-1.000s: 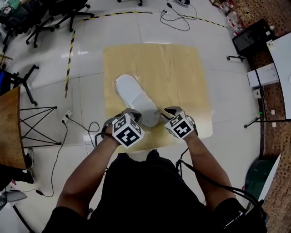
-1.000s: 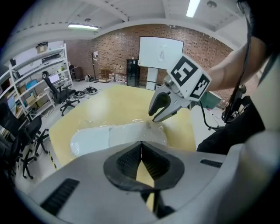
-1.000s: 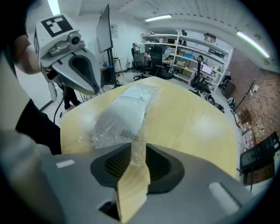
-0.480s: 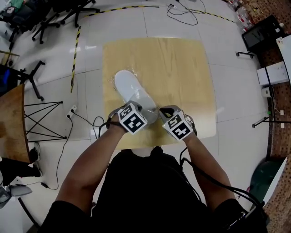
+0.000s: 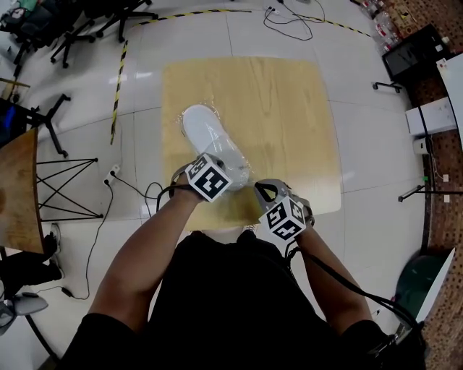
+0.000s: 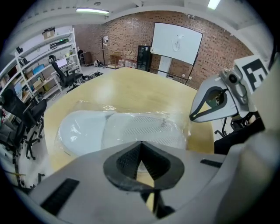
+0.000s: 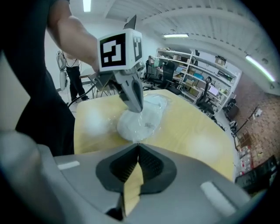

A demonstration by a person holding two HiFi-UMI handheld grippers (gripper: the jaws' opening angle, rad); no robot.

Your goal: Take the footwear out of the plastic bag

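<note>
A white slipper [image 5: 206, 134] lies inside a clear plastic bag [image 5: 240, 168] on the light wooden table [image 5: 282, 108]. My left gripper [image 5: 217, 172] points steeply down at the slipper's near end, its jaws shut on the bag film there. The right gripper view shows those left fingertips [image 7: 138, 108] on the wrapped slipper [image 7: 141, 120]. My right gripper [image 5: 262, 191] sits nearer the table's front edge, shut on a stretched edge of the bag [image 7: 159, 103]. In the left gripper view the bagged slipper [image 6: 113, 129] lies just beyond the shut left gripper [image 6: 140, 144], with the right gripper [image 6: 192, 117] to its right.
Office chairs [image 5: 79, 22] and a black stand [image 5: 51, 123] are on the tiled floor at the far left. A brown tabletop [image 5: 14, 195] is at the left edge. Cables [image 5: 286, 25] lie beyond the table, and a white box [image 5: 427, 119] stands at the right.
My right gripper has drawn back toward the table's near edge, away from the slipper and the left gripper. The left gripper has come onto the slipper's near end and stays there.
</note>
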